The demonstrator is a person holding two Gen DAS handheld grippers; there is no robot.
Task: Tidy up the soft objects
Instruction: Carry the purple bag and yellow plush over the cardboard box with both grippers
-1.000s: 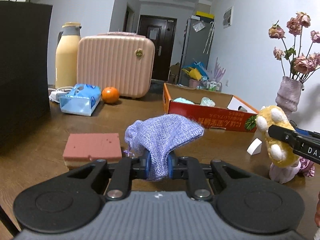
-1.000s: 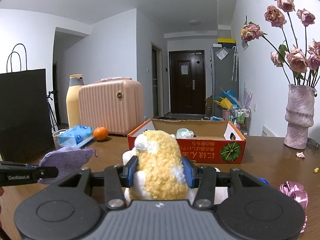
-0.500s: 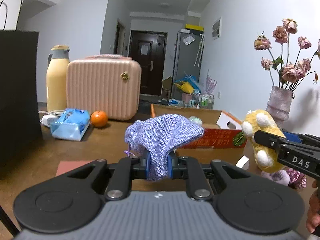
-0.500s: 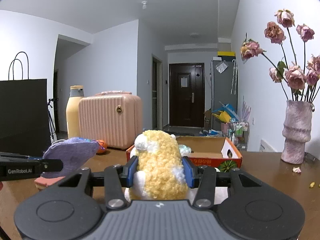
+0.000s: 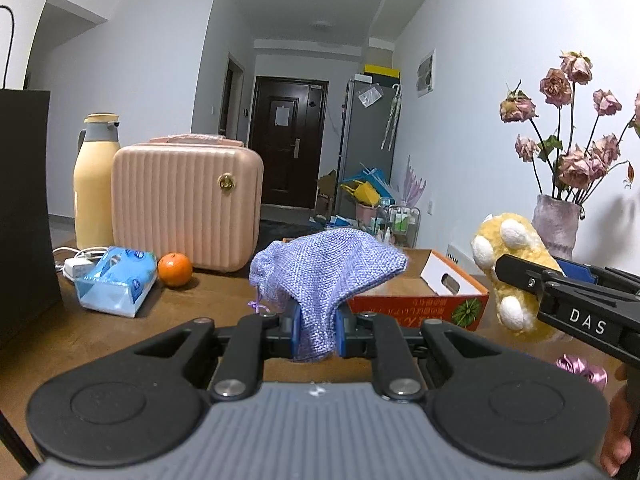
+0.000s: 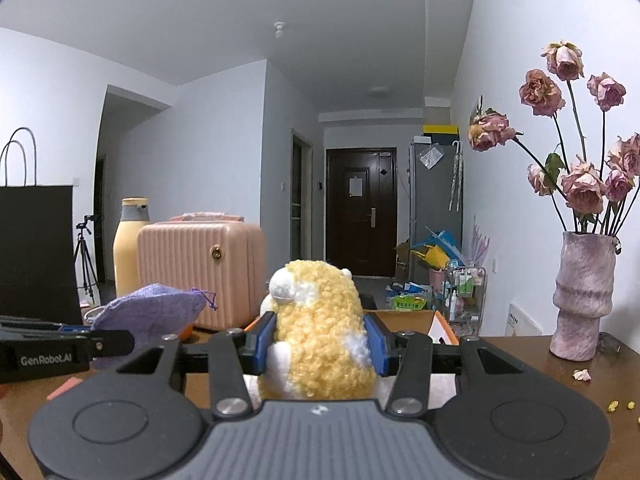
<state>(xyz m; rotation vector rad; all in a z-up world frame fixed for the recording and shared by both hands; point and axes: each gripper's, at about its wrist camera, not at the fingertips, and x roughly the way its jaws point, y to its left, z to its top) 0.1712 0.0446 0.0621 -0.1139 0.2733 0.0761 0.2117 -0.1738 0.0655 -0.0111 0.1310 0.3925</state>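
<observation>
My left gripper (image 5: pixel 317 330) is shut on a lilac woven cloth pouch (image 5: pixel 326 270) and holds it up above the table. My right gripper (image 6: pixel 320 340) is shut on a yellow and white plush toy (image 6: pixel 320 332), also held in the air. The plush shows at the right of the left wrist view (image 5: pixel 512 268), and the pouch shows at the left of the right wrist view (image 6: pixel 148 312). An orange cardboard box (image 5: pixel 440 300) with an open top stands on the table just beyond both held things.
A pink hard case (image 5: pixel 186 206), a yellow flask (image 5: pixel 94 184), an orange (image 5: pixel 174 269) and a blue tissue pack (image 5: pixel 118 280) stand at the left. A black paper bag (image 5: pixel 22 216) is far left. A vase of dried roses (image 6: pixel 584 292) stands right.
Both grippers have risen with their loads, so the table and the pink sponge have dropped out of the lower view. The box looks lower and closer.
</observation>
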